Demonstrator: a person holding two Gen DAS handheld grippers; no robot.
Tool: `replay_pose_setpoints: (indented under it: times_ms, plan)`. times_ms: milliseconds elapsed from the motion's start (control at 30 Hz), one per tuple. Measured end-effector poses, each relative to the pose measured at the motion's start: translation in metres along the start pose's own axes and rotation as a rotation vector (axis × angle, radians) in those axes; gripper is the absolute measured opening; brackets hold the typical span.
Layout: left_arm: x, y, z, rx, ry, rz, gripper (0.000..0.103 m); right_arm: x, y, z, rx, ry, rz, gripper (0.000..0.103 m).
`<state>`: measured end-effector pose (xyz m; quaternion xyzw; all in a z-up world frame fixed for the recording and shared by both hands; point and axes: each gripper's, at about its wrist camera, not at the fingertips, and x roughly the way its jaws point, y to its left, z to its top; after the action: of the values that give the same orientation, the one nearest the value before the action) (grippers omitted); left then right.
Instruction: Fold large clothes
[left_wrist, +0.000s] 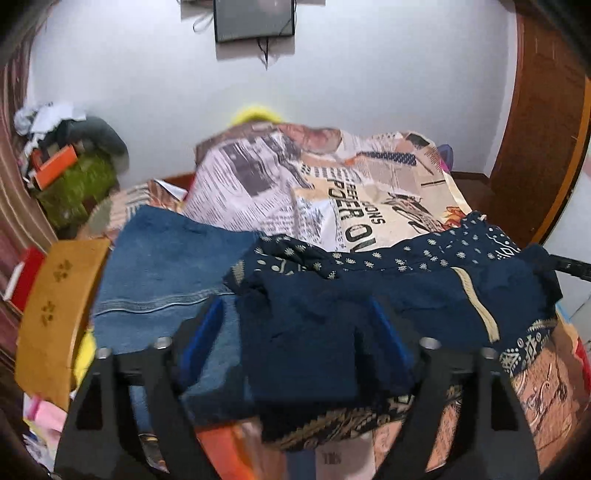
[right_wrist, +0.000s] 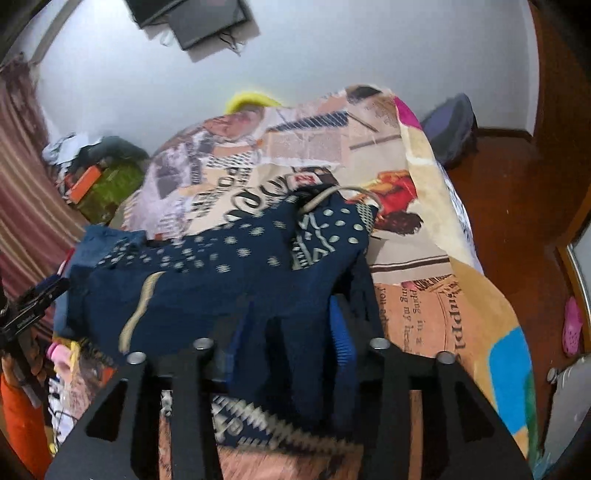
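My left gripper (left_wrist: 295, 332) stands wide, its blue pads (left_wrist: 202, 332) clear of the navy patterned garment (left_wrist: 369, 295) lying between them. My right gripper (right_wrist: 291, 332) stands partly apart, navy cloth bunched between its pads (right_wrist: 341, 332); I cannot tell whether they press it. The garment lies on the newspaper-print bedcover (left_wrist: 288, 184), beside blue jeans (left_wrist: 162, 266).

Our left tongs (left_wrist: 295, 332) point down at a slant, jaws spread wide with cloth loose between them. Our right tongs (right_wrist: 291, 332) slant down too, jaws partly apart around cloth.
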<state>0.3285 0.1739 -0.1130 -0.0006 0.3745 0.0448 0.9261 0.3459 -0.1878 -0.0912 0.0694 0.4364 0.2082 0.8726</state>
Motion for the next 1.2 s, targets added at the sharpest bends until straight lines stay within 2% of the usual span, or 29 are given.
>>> replay_pose_setpoints:
  times_ms: [67,167,433,500,600,667,767,967,1067,1200]
  plan:
    - [-0.015,0.000,-0.007,0.015,-0.033,0.024,0.096,-0.010,0.008,-0.006,-0.029,-0.013,0.004,0.051]
    - [-0.024,-0.004,-0.021,0.060,-0.032,0.056,0.103,-0.016,0.020,-0.018,-0.084,0.000,-0.032,0.064]
    - [0.010,-0.016,-0.066,0.126,0.109,0.098,0.103,0.009,0.027,-0.052,-0.149,0.118,-0.106,0.065]
    - [0.019,-0.021,-0.071,0.154,0.119,0.122,0.103,0.018,0.024,-0.056,-0.157,0.138,-0.143,0.065]
    - [0.034,-0.028,-0.072,0.203,0.109,0.217,0.103,0.030,0.022,-0.057,-0.169,0.151,-0.199,0.065]
    - [0.041,-0.031,-0.070,0.222,0.105,0.246,0.103,0.036,0.022,-0.054,-0.171,0.159,-0.208,0.065]
    - [0.047,-0.030,-0.060,0.220,0.089,0.267,0.103,0.041,0.026,-0.050,-0.198,0.157,-0.226,0.065]
    - [0.050,-0.023,-0.015,0.190,0.027,0.231,0.103,0.054,0.043,-0.026,-0.303,0.115,-0.277,0.065]
    - [0.064,-0.018,0.014,0.179,0.020,0.213,0.103,0.070,0.048,-0.001,-0.347,0.103,-0.289,0.065]
    - [0.091,-0.001,0.054,0.109,0.039,0.243,0.103,0.088,0.043,0.042,-0.299,0.075,-0.289,0.065]
